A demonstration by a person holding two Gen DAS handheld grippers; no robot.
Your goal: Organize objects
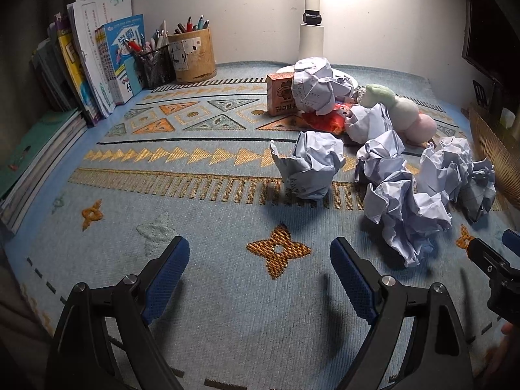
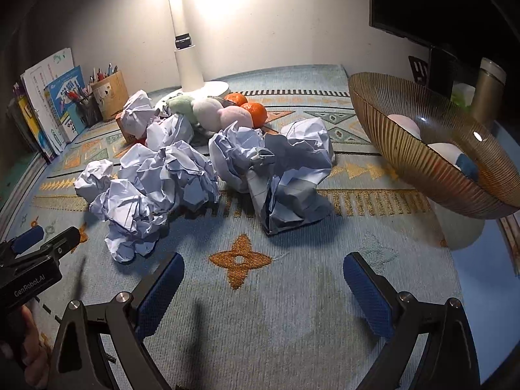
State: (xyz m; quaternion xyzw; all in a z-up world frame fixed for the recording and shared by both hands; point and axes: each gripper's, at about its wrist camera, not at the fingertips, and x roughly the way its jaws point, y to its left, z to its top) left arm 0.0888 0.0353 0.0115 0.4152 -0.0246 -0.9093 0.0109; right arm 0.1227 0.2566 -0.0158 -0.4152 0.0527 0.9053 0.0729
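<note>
Several crumpled white paper balls lie on the patterned blue mat; they also show in the right wrist view. Behind them sit a plush dumpling toy, two oranges, a small orange box and a red packet. My left gripper is open and empty, above the mat, short of the paper. My right gripper is open and empty, just in front of a large paper wad. Each gripper shows at the other view's edge.
A ribbed amber glass bowl holding a few round items stands at the right. A white lamp stands at the back. Books, a mesh pen cup and a wooden pen holder line the back left. A dark monitor is at the far right.
</note>
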